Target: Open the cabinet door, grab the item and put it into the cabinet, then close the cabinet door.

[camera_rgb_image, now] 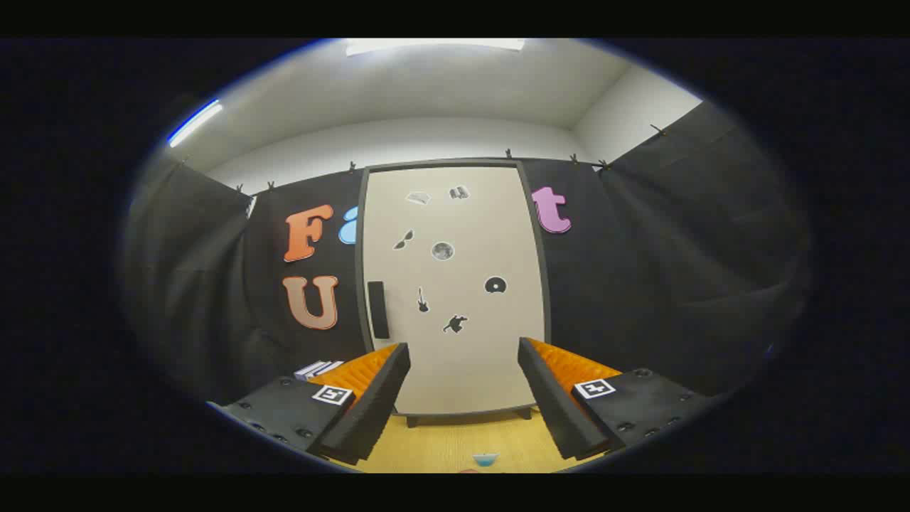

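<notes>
Here we are looking along the gripper [463,348] at one cabinet [455,291], standing upright on the wooden tabletop [455,444] against the black cloth wall [640,284]. Its single pale door [462,370] is sitting flush in a dark frame, closed, and we are counting one dark vertical handle [378,309] near the door's left edge. On the door we are counting seven small dark stickers [442,250]; they are too small for us to say much, though one is looking like a guitar and one like a disc. Under the cabinet, two short feet are showing.

The gripper's two fingers [377,398] are standing spread wide apart, pinching nothing, with the lower part of the door showing between them; both fingers are stopping short of the cabinet.

At the near end of the tabletop, between the fingers and closer to us than their tips, a small blue item [485,460] is peeking in, mostly cut off, so we cannot tell what it is. Beside the left finger, a stack of what may be books [318,368] is lying partly hidden behind it; we cannot count them reliably.
</notes>
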Motion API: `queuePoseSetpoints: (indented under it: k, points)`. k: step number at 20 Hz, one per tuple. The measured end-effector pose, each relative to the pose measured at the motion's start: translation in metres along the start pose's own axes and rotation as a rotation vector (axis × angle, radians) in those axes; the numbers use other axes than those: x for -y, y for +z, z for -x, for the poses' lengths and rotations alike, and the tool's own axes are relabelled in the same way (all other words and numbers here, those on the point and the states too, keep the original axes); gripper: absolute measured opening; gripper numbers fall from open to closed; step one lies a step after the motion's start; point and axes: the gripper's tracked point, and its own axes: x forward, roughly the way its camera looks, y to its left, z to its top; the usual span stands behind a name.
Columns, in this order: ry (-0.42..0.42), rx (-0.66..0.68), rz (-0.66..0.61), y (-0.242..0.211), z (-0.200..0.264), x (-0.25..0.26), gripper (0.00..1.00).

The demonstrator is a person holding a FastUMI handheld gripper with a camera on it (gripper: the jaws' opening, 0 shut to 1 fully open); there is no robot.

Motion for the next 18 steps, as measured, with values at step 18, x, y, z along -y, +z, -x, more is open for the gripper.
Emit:
queuePoseSetpoints:
  k: [18]
  points:
    - [0.002,-0.004,0.020,-0.014,-0.029,-0.006,0.98]
